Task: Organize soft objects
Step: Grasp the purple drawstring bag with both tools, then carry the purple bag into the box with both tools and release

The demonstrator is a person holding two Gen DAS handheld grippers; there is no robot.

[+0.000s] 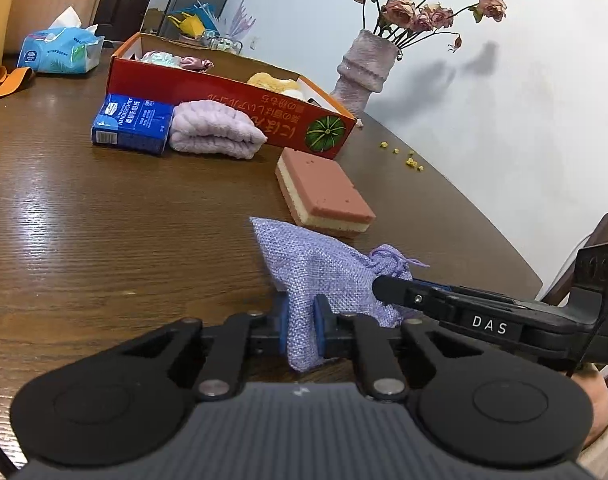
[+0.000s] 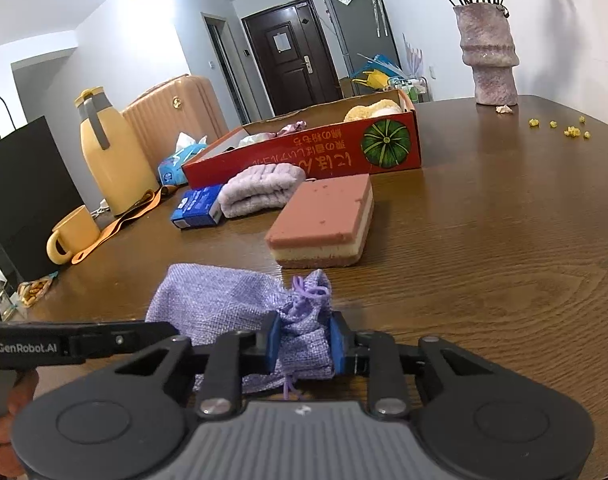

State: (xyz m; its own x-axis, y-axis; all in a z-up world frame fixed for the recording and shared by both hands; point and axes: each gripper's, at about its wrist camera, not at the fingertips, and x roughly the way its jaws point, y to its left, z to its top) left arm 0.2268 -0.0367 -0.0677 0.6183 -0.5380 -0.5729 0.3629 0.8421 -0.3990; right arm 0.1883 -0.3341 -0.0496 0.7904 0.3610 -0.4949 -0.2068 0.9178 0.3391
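1. Left gripper (image 1: 302, 326): black two-finger tool with blue pads, jaws narrow and clamped on a corner of the lilac woven drawstring pouch (image 1: 324, 268). In the right wrist view it enters from the left edge as a black arm lettered "GenRobot.AI".
2. Right gripper (image 2: 304, 344): same make, jaws narrow, blue pads (image 2: 273, 342) pressing both sides of the pouch's gathered neck just below the tied cord. In the left wrist view it enters from the right, lettered "DAS".
3. Lilac pouch: held between both grippers near the front of the brown wood-grain table (image 1: 103, 216); whether its underside touches the table cannot be told.
4. Pink-topped, cream-bottomed rectangular sponge (image 2: 324, 222): flat on the table, just beyond the pouch, apart from it.
5. Folded lilac plush towel (image 1: 213, 130): lies against the front wall of the long red cardboard box (image 1: 231, 110).
6. Blue paper-handkerchief pack (image 1: 131, 124): touching the towel's left end.
7. Red box: open-topped, printed with a green pumpkin; holds a yellow fluffy item (image 1: 271, 80), a pink satin item (image 1: 193, 63) and pale soft pieces.
8. Mauve textured vase of dried pink roses (image 1: 364, 72): stands behind the box's right end.
9. Blue soft tissue pack (image 1: 61, 52): far left of the table.
10. Yellow jug (image 2: 111, 156) and yellow mug (image 2: 73, 236): at the table's left edge.
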